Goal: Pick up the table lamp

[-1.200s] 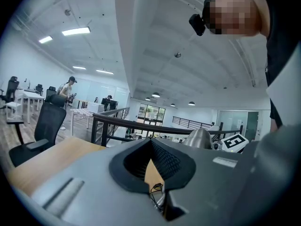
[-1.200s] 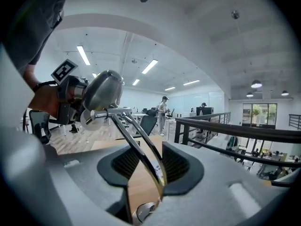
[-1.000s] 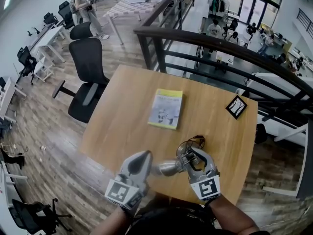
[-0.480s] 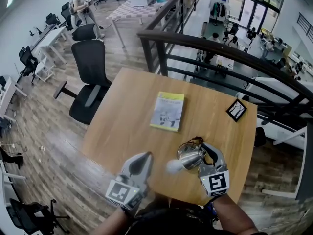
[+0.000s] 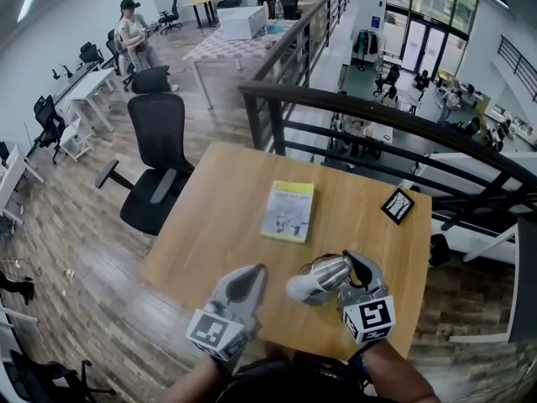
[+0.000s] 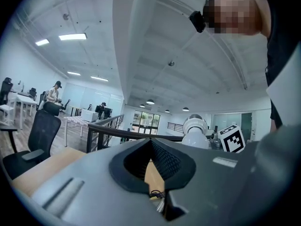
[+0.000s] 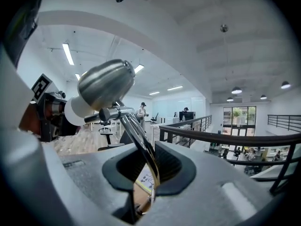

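Observation:
The table lamp [image 5: 317,278] has a silver metal shade, a white bulb end and a thin chrome stem. It hangs tilted above the wooden table [image 5: 210,225], shade pointing left. My right gripper [image 5: 356,269] is shut on the stem. In the right gripper view the stem [image 7: 140,142] runs up from between the jaws of my right gripper [image 7: 150,175] to the shade [image 7: 106,84]. My left gripper [image 5: 246,277] is shut and holds nothing, just left of the lamp. In the left gripper view the left gripper [image 6: 151,145] fills the lower part, and the lamp's white end [image 6: 194,132] shows beyond it.
A yellow-edged book [image 5: 288,211] lies mid-table. A small black picture frame [image 5: 397,206] sits near the far right corner. A dark railing [image 5: 377,112] runs behind the table, a black office chair [image 5: 159,154] stands to its left, and a person [image 5: 134,36] stands far back.
Both grippers have risen. The right gripper closed on the lamp's stem and lifted it off the table, and the shade swung left and higher.

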